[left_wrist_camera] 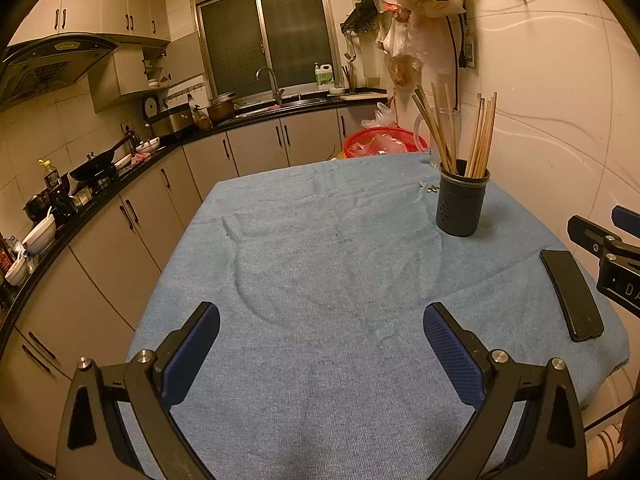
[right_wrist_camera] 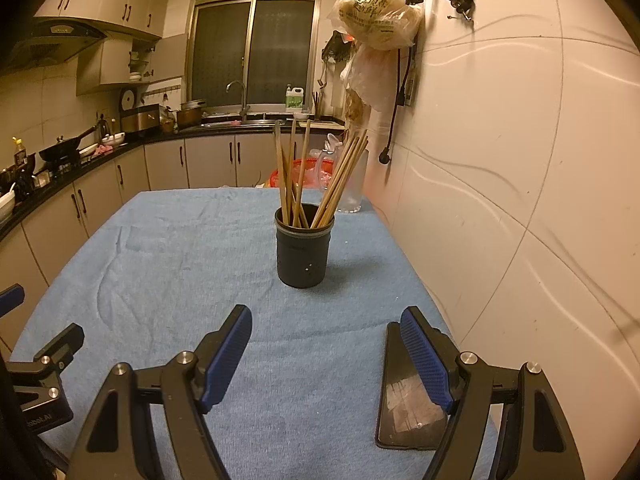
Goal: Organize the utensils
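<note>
Kitchen at night: blue cloth (left_wrist_camera: pixel 320 248) covers the table, counters far left. Chopsticks (right_wrist_camera: pixel 296 184) stand in the holder (right_wrist_camera: pixel 303 254), far right. Left gripper (left_wrist_camera: pixel 320 344) and right gripper (right_wrist_camera: pixel 326 344) both released, empty. Phone (left_wrist_camera: pixel 570 294) lies near right. Bag (right_wrist_camera: pixel 378 20) print unreadable.

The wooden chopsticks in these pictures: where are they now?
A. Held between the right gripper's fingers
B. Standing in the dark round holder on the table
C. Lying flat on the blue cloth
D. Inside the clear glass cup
B: the wooden chopsticks stand upright, fanned out, in the dark cylindrical holder on the blue cloth.
</note>
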A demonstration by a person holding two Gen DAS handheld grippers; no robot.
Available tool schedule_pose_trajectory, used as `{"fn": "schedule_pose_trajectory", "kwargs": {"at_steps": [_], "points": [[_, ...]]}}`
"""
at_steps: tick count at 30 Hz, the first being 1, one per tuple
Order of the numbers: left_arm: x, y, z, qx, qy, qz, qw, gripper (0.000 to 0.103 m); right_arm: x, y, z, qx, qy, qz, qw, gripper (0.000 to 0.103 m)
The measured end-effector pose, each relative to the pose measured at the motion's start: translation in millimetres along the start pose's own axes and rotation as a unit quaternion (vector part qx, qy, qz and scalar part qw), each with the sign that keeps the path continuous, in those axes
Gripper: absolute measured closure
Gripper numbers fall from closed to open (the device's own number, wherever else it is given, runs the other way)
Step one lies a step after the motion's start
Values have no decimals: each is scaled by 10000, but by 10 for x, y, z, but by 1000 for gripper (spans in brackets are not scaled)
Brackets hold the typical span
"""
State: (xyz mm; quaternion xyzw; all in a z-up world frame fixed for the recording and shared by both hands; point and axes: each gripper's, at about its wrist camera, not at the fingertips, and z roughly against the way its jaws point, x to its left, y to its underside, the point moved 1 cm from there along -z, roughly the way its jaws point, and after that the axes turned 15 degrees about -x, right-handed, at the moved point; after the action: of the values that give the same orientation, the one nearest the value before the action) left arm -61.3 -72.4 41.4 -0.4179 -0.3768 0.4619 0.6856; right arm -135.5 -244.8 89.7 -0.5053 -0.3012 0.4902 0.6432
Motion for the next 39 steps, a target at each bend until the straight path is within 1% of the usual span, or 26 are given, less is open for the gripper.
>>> {"fn": "schedule_pose_trajectory", "kwargs": {"at_steps": [36, 38, 39], "points": [[58, 10, -34, 31, 48, 96, 9999, 2, 54, 36, -116, 163, -129, 11, 9998, 24], [81, 14, -34, 33, 16, 106, 9999, 2, 64, 32, -129, 170, -147, 14, 9997, 24], [103, 13, -39, 38, -57, 145, 9999, 2, 69, 34, -139, 173, -162, 8, 9997, 24]]}}
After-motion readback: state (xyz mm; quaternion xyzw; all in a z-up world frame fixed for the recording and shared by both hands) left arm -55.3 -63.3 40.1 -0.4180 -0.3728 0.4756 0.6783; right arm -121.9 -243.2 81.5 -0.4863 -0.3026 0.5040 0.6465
